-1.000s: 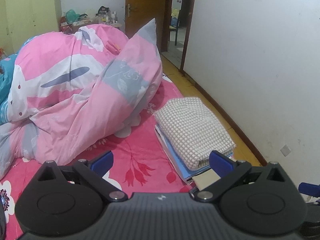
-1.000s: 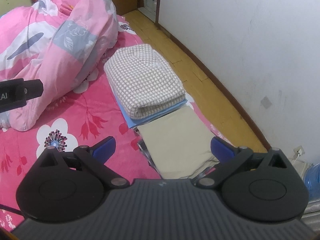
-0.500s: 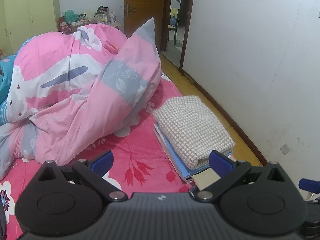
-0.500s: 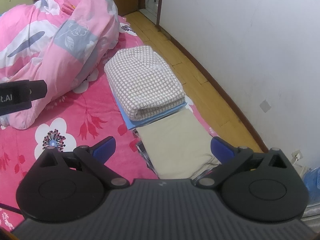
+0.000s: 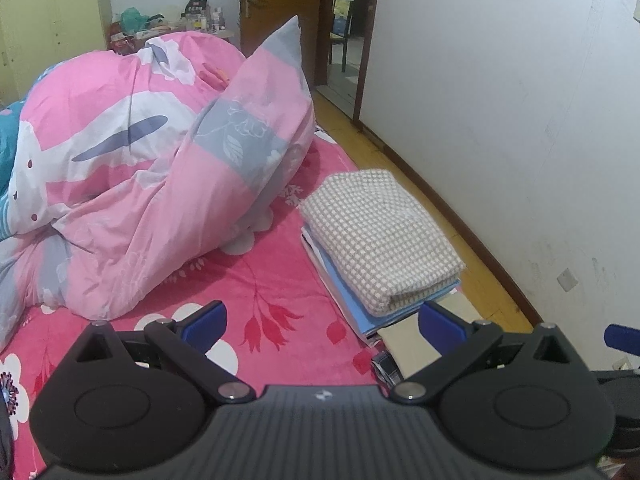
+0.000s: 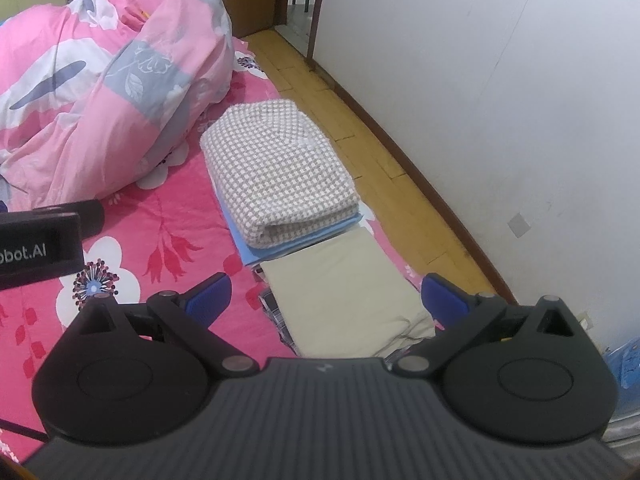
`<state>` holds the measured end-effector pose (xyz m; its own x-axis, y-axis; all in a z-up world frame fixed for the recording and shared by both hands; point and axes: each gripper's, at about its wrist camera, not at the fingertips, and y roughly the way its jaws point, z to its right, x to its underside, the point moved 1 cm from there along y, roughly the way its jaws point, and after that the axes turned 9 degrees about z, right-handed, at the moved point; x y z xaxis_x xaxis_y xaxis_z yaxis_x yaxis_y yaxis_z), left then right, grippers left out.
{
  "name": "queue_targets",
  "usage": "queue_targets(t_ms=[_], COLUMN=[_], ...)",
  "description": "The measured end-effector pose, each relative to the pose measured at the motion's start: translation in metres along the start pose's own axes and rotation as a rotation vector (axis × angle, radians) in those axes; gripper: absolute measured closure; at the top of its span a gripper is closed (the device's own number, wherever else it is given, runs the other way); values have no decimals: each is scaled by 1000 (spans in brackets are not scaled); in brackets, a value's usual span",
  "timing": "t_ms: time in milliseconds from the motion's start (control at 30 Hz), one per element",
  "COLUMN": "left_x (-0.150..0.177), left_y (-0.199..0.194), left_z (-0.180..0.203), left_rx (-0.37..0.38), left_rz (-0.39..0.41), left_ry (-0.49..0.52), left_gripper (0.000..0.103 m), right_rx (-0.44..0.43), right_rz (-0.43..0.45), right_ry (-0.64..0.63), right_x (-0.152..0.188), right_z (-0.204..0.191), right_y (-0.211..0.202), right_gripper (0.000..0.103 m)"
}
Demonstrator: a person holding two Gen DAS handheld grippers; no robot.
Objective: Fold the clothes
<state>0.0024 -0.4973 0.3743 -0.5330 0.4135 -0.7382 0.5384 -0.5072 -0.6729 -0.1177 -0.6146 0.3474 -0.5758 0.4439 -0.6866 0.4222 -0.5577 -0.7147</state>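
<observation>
A folded brown-and-white checked garment point(image 5: 380, 236) point(image 6: 280, 172) lies on top of a folded blue one point(image 5: 352, 304) point(image 6: 296, 242) at the right edge of the bed. Nearer to me a folded beige garment point(image 6: 340, 300) point(image 5: 412, 344) rests on a checked one. My left gripper point(image 5: 322, 322) hovers open above the pink floral sheet, short of the stack, holding nothing. My right gripper point(image 6: 326, 296) is open too, above the beige garment, with nothing between its fingers.
A heaped pink, white and grey quilt point(image 5: 140, 184) point(image 6: 100, 92) fills the left of the bed. A wooden floor strip point(image 6: 360, 132) and white wall point(image 5: 520, 100) run along the right. An open doorway point(image 5: 344, 20) is at the far end. The left gripper's body point(image 6: 40, 244) shows at the right wrist view's left edge.
Both grippers have drifted slightly; the right one has shifted a little so the clothes stacks sit marginally lower and nearer. Jaws stayed open, and no garment moved.
</observation>
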Motion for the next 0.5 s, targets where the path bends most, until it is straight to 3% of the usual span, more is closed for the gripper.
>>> queue_targets(t_ms=[500], left_x=[-1], left_y=[1], left_z=[3], left_rx=[-6], left_rz=[-1], left_ry=[7], left_gripper=[1], right_rx=[10], right_rz=[13], right_ry=[-9], right_x=[-2], right_z=[1], right_y=[0], right_gripper=[1])
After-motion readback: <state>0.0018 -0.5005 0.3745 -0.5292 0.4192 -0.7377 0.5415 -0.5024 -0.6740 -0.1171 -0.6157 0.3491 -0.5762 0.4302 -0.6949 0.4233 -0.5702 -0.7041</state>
